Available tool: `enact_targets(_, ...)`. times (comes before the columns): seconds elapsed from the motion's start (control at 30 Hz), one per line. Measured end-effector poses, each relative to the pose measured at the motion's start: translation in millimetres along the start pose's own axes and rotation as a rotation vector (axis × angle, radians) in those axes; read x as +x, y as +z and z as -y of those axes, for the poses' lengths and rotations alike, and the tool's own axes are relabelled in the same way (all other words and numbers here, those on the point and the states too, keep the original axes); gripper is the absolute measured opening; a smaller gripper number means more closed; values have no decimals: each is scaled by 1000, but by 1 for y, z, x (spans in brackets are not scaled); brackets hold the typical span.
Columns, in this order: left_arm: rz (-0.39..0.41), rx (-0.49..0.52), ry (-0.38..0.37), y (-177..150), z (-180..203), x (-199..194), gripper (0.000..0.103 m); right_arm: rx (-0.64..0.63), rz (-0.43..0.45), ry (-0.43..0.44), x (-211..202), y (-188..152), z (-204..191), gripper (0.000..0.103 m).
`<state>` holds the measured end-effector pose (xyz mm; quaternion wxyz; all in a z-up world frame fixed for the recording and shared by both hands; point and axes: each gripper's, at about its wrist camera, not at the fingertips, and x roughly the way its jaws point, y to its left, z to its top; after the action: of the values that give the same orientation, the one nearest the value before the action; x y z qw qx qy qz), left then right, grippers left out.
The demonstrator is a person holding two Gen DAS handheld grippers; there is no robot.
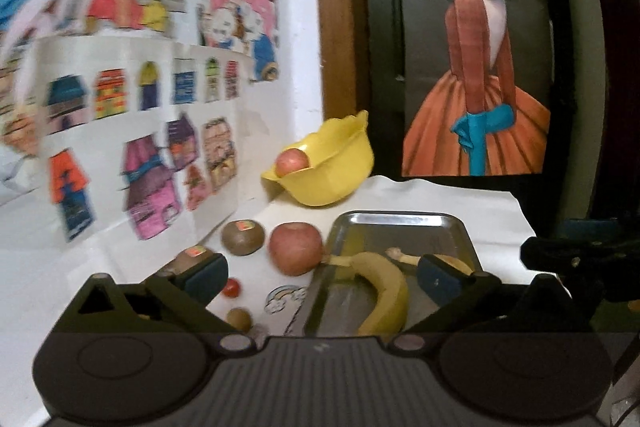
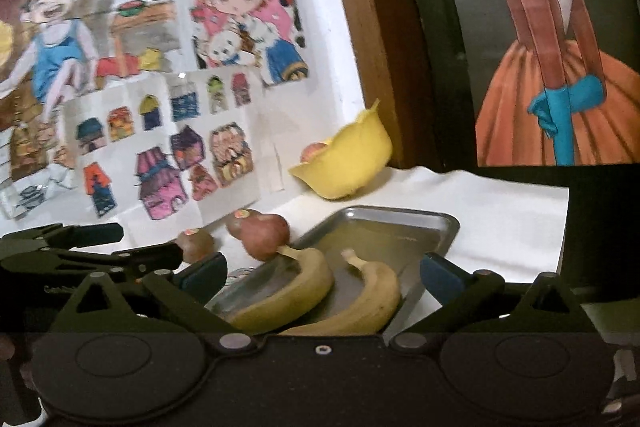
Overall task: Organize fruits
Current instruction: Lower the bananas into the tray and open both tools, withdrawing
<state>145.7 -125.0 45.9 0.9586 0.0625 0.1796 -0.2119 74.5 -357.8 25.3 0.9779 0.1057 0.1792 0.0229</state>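
Steel tray (image 2: 400,231): two bananas (image 2: 360,303) inside.
Apple (image 1: 295,247): touching tray's left edge.
Left gripper (image 1: 322,277), right gripper (image 2: 324,275): wide open, empty.

Each hand-held gripper is black plastic: the left hand-held gripper (image 1: 322,277) and the right hand-held gripper (image 2: 323,273) carry 2 angled fingers tipped with dark blue pads (image 1: 206,277), triangular cut-outs, 2 round silver pivot screws and 2 moulded discs on a ribbed body.

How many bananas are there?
2, both lying in the metal tray: the left banana has its stem by the red apple; the right banana lies beside it. None seems hidden.
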Motion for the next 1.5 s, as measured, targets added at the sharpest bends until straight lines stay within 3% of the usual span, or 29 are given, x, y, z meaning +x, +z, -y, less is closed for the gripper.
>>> enact_targets(0.27, 21, -36, 51, -22, -32, -54, 103, -94, -4, 0, -35, -14, -46, 102)
enact_targets(0.73, -60, -70, 181, -78, -90, -109, 103, -196, -172, 103, -36, -56, -130, 102)
enact_targets(1.17, -121, -135, 245, -107, -130, -109, 103, -243, -297, 119, -2, -77, -167, 102)
enact_targets(1.5, -140, -126, 254, -101, -139, -84, 103, -278, -284, 89, 27, -76, -168, 102)
